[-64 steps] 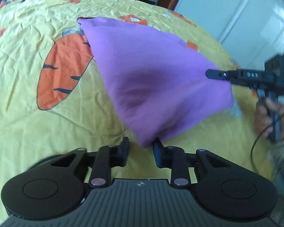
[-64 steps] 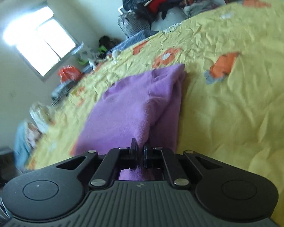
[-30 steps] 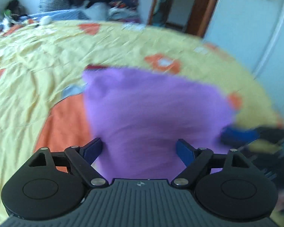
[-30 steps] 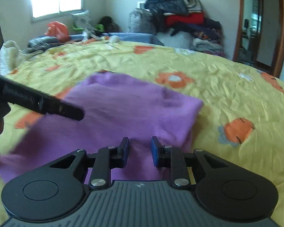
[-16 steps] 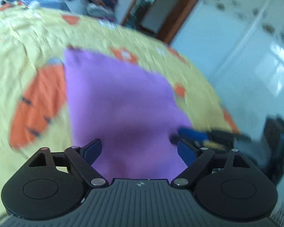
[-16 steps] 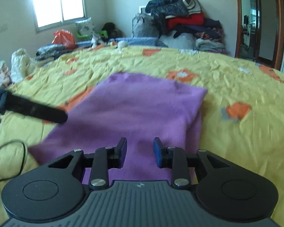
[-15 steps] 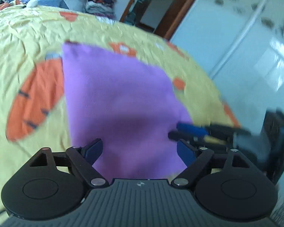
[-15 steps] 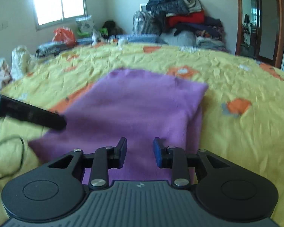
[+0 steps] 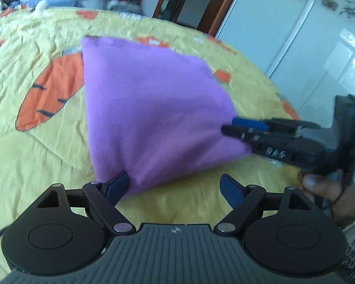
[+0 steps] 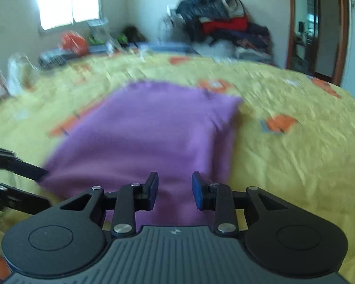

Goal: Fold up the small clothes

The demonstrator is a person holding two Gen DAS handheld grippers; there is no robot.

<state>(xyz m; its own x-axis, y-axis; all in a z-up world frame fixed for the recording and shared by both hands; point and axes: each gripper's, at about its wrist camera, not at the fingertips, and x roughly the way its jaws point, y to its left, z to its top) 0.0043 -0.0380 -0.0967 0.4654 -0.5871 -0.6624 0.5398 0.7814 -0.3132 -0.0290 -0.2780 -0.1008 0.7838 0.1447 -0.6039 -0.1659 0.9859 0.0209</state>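
Yellow carrot-print bedspread (image 9: 47, 151) bears a folded purple knit garment (image 9: 153, 108); left gripper (image 9: 175, 185) gapes wide, right gripper (image 10: 175, 190) stands narrowly parted, neither pinching cloth.

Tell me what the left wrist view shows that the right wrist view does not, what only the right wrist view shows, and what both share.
Only the left wrist view: the big carrot print beside the purple cloth, the white wardrobe doors, and the hand holding the right gripper, whose tips sit at the cloth's edge.

Only the right wrist view: the bright window, the clutter beneath it, and the left gripper reaching in from the left edge.

Both: the folded purple cloth lying flat on the yellow bedsheet, the clothes pile, the doorway, and open jaws.
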